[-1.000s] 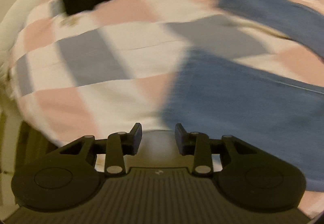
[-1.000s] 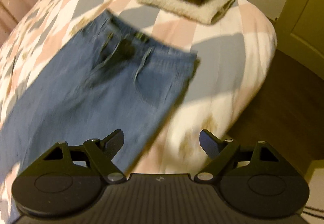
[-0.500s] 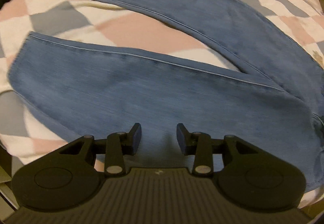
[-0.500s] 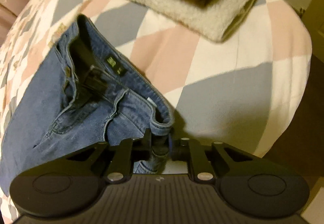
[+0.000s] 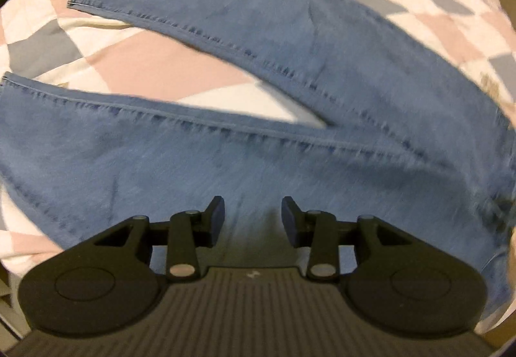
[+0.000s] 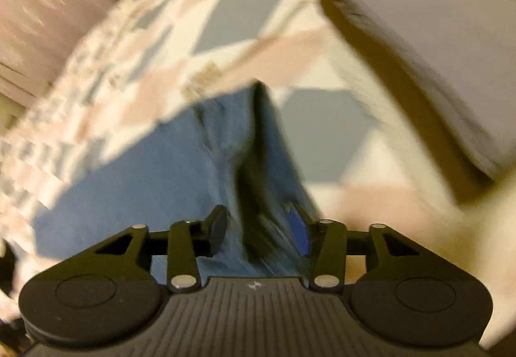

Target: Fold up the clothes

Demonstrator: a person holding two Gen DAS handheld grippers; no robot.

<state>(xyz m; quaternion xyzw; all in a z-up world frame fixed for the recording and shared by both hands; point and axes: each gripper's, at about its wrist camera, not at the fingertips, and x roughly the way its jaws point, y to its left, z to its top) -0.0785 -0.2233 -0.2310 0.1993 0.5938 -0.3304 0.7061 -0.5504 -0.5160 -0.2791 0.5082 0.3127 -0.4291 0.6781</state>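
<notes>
Jeans [image 5: 290,73] flat on the bed [image 5: 154,66], legs splayed toward 10 o'clock. Left claw [image 5: 252,217] open, empty, above the near leg. Right claw [image 6: 258,228] grips the waistband — view blurred.

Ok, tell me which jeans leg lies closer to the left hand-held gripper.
The lower leg, running across just ahead of the left hand-held gripper. The other leg angles away above it, with bedspread showing between them.
</notes>
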